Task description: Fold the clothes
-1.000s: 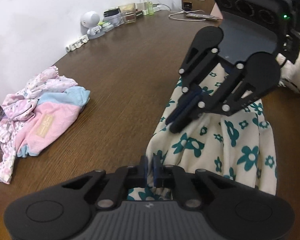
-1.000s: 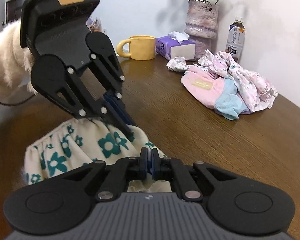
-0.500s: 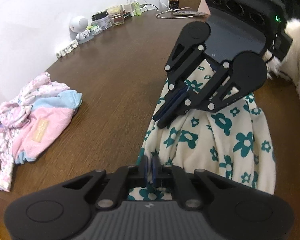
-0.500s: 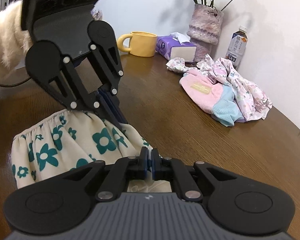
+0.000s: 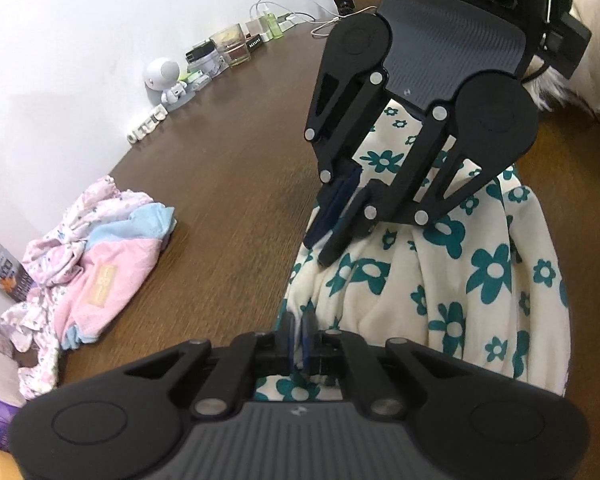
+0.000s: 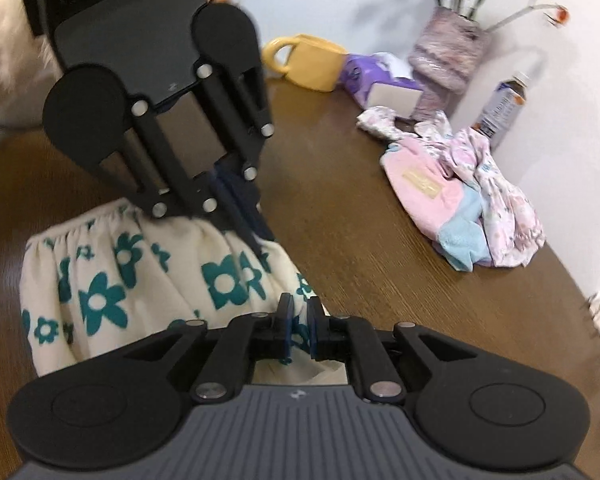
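Observation:
A cream garment with teal flowers (image 5: 460, 280) (image 6: 112, 280) lies bunched on the brown table (image 5: 240, 160). My left gripper (image 5: 296, 336) is shut on one part of its near edge. In the right wrist view the left gripper (image 6: 258, 236) comes down onto the cloth from above. My right gripper (image 6: 298, 328) is shut on the cloth too, with fabric showing between its pads. Seen from the left wrist, the right gripper (image 5: 320, 244) points down at the same edge, a short way from the left one.
A pile of pink, blue and floral clothes (image 5: 100, 256) (image 6: 460, 208) lies to one side. Behind it stand a yellow mug (image 6: 312, 62), a tissue box (image 6: 380, 84), a vase (image 6: 448, 56) and a bottle (image 6: 500, 108). Jars (image 5: 228, 46) and a white figurine (image 5: 166, 84) line the wall.
The two grippers have drawn closer together, each still holding the floral cloth. The right wrist view is now blurred by motion.

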`<state>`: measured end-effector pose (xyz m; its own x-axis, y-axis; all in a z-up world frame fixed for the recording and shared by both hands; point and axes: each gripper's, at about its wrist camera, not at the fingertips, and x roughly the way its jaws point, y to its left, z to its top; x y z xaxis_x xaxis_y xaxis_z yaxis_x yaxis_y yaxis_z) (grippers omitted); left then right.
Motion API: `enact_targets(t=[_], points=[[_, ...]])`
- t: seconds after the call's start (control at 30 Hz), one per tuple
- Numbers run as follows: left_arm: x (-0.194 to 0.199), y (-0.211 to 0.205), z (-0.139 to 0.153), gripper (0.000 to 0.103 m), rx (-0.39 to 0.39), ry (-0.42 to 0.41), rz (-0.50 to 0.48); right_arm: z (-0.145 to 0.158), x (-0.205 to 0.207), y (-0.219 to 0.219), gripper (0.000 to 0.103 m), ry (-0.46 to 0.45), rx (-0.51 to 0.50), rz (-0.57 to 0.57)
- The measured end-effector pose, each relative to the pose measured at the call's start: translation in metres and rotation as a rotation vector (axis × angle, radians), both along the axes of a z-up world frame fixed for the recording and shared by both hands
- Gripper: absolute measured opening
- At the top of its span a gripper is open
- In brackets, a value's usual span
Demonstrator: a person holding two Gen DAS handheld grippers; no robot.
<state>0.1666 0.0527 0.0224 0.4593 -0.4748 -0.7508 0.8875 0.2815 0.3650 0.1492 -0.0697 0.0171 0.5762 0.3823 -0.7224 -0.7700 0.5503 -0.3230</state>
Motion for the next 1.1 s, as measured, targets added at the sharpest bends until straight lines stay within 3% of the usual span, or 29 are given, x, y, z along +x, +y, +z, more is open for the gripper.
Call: enact_targets(t=[0.1, 0.23, 0.53, 0.63, 0.83, 0.9, 1.03, 1.1], points=[[-0.007, -0.003, -0.001, 0.001, 0.021, -0.063, -0.005, 0.0, -0.003, 0.009, 0.005, -0.014, -0.066, 0.011], [-0.027, -0.002, 0.007, 0.004, -0.027, -0.217, 0.007, -0.003, -0.012, 0.018, 0.005, -0.06, -0.128, 0.027], [-0.085, 0.003, 0.027, 0.008, -0.061, -0.348, -0.01, -0.013, -0.03, 0.024, 0.005, -0.191, -0.205, 0.07], [-0.103, 0.003, 0.027, 0.01, -0.069, -0.333, -0.027, -0.008, -0.034, 0.02, 0.004, -0.225, -0.171, 0.049], [-0.112, -0.007, -0.003, 0.007, 0.031, -0.284, -0.028, 0.02, -0.054, 0.008, 0.006, -0.296, -0.078, 0.004], [-0.111, -0.008, -0.003, 0.007, 0.011, -0.275, -0.01, 0.03, -0.068, 0.003, 0.007, -0.301, -0.043, 0.005], [-0.114, -0.01, -0.002, 0.007, 0.005, -0.276, 0.0, 0.041, -0.104, -0.005, 0.033, -0.292, -0.004, 0.035], [-0.117, -0.012, -0.003, 0.007, 0.009, -0.285, 0.0, 0.041, -0.118, -0.005, 0.036, -0.263, 0.01, 0.06]])
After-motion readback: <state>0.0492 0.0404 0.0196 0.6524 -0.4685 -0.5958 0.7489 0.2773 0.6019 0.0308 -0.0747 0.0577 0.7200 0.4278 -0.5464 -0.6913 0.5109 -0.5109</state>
